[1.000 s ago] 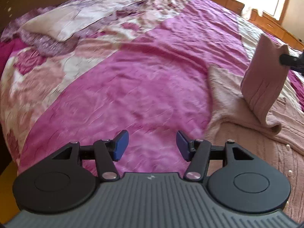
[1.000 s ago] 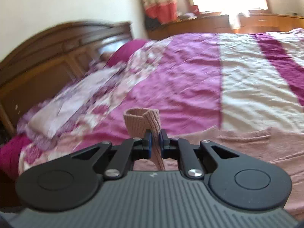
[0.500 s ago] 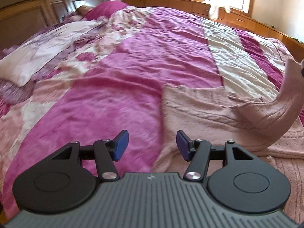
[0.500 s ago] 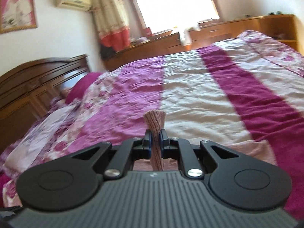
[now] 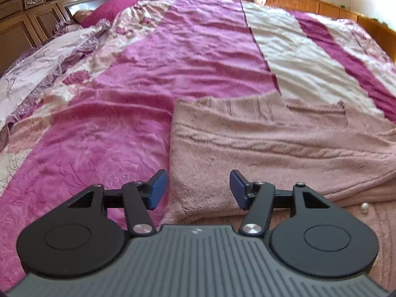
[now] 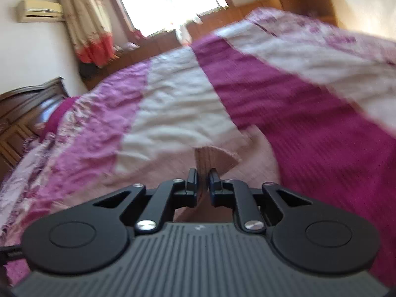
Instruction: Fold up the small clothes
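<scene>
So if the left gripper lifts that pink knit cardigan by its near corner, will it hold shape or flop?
Probably flop: the cardigan lies slack and rippled on the bedspread, and its cuff bends out of the right gripper. The fuzzy knit likely grips rather than slips. The open left gripper holds nothing.

Bedroom: dark carved wooden headboard (image 5: 37, 10), bed with magenta-and-cream quilt (image 5: 198, 57), sunlit window (image 6: 165, 0), curtain (image 6: 86, 24), wall air conditioner (image 6: 39, 11).

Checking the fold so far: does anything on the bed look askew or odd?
Nothing is damaged. The fuzzy pink knit cardigan lies rumpled, its far edge uneven, on the magenta-and-cream bedspread. The right gripper pinches its ribbed cuff.
</scene>
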Tool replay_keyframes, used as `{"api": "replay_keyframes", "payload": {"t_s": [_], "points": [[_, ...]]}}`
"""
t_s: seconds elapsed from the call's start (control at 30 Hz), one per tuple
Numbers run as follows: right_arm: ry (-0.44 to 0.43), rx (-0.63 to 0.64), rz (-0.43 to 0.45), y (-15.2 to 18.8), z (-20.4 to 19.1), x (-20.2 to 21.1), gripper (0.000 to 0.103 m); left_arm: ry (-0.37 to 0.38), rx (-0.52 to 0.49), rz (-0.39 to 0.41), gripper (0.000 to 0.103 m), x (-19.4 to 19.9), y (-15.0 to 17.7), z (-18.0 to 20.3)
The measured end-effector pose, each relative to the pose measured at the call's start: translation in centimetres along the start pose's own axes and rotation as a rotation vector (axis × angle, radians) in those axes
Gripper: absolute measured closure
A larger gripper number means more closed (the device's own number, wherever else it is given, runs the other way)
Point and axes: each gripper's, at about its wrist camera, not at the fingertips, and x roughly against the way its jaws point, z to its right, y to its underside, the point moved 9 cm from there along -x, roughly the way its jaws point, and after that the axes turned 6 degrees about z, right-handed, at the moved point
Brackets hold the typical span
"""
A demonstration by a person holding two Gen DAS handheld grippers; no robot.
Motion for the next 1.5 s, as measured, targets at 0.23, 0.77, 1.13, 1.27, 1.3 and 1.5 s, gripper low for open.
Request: {"api": "replay_keyframes", "payload": {"t_s": [0.23,0.77,1.13,1.27,1.3,1.5], "points": [[0.037,-0.032,-0.084,2.6,2.9,0.0,0.083,-0.012,0.019,-0.026,0.031,-1.6,1.1,-0.7],[-0.074,-0.072,-0.063,1.2,1.4,6.4,0.043,-0.012,0.025,-0.003,0.03,3.6,0.6,-2.4],[-0.2,-0.032,-0.196,4.4,-0.6,10.9,0.043,-0.019,0.073,-0.051,0.03,11.3,5.3,-4.9],[-0.217,0.004,-0.22,5.3,-0.5,13.2,0.043,-0.002,0.079,-0.088,0.03,13.0,7.4,-4.9],[-0.214,0.014,-0.227,5.4,-0.4,13.6,0.043,0.005,0.082,-0.098,0.03,13.5,8.0,-4.9],[-0.167,0.099,-0.265,6.7,1.1,16.4,0.043,0.061,0.058,-0.154,0.03,15.4,10.9,-3.9]]}}
